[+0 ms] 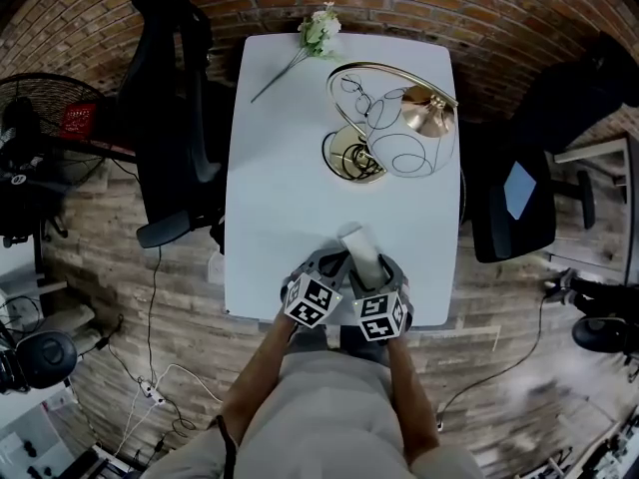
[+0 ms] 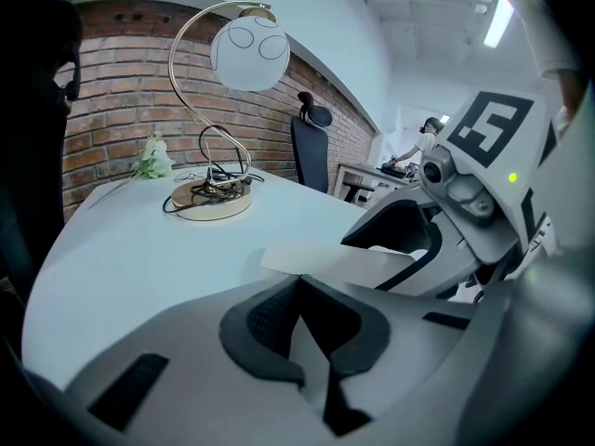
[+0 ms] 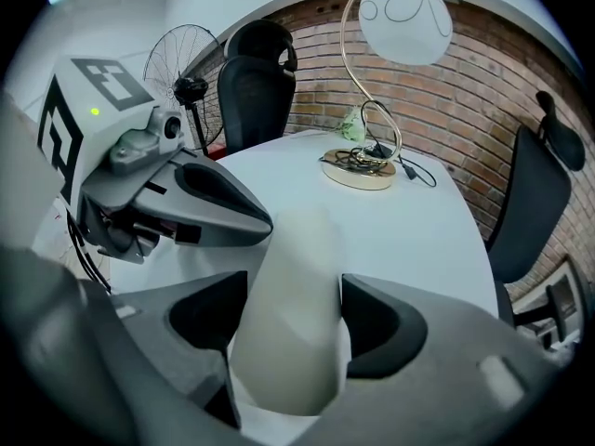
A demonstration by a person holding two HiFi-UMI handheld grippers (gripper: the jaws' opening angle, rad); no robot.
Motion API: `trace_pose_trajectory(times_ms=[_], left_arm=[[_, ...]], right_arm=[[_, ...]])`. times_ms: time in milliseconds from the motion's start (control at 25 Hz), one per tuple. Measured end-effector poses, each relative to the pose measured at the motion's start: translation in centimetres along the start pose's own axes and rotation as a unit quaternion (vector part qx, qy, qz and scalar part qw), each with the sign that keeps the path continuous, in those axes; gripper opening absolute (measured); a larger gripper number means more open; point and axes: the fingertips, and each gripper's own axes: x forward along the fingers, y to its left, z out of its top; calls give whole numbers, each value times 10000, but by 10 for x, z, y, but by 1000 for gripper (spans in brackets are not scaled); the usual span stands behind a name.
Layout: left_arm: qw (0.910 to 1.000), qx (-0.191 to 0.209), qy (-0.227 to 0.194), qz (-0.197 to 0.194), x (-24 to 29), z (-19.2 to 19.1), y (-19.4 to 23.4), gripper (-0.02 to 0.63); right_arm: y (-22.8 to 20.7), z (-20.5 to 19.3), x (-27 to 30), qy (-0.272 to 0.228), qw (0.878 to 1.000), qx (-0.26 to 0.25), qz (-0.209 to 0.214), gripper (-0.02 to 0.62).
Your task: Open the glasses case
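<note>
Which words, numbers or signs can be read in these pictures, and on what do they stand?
No words or numbers are readable.
Left cube, right cube: black-and-white square patterns, not letters.
Red patch by the fan: too small to read.

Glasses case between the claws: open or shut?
Apparently shut, not certain: the right gripper view shows the glasses case as one smooth white body, no lifted lid or gap.

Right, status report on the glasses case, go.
Left gripper shut, tips at the glasses case. Right gripper open, straddling it. Case at the front edge of the table, looks closed. Lamp far off, nothing in the way.
</note>
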Motion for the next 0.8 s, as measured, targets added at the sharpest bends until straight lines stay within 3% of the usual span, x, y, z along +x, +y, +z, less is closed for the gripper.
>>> trace_pose_trajectory(times_ms=[800], left_arm=[[9998,71,166,62,6,-4,-1,3]], right_arm=[[-1,4,-4,-108,9999,-114,-13,318]])
